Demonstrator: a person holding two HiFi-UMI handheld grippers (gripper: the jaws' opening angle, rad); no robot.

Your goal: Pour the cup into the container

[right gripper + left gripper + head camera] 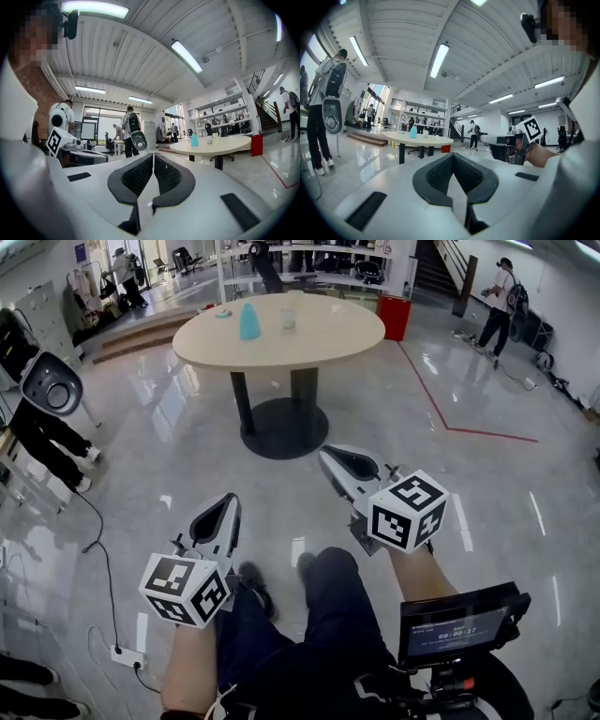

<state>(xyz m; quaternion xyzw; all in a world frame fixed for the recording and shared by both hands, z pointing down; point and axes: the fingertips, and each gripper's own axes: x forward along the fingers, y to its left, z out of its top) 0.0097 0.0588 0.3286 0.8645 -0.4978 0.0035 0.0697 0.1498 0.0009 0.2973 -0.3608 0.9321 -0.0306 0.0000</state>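
Stock as I read it from my station:

- Left gripper (452, 157): jaws clenched tip to tip, nothing between them; I see it held level, low at the left of the head view
- Right gripper (153, 156): jaws likewise pressed together and empty; level, beside the left one and a little further forward
- Round table (328, 338): beige top on a dark pedestal, standing on the glossy grey floor, well apart from both grippers
- Blue container (249, 322): upright on the table's far left part
- Clear cup (289, 320): upright, just to the right of the blue container, not touching it; I cannot tell its contents
- Red bin (394, 316): on the floor behind the table's right edge
- Person (496, 306): standing far right, well away from the table
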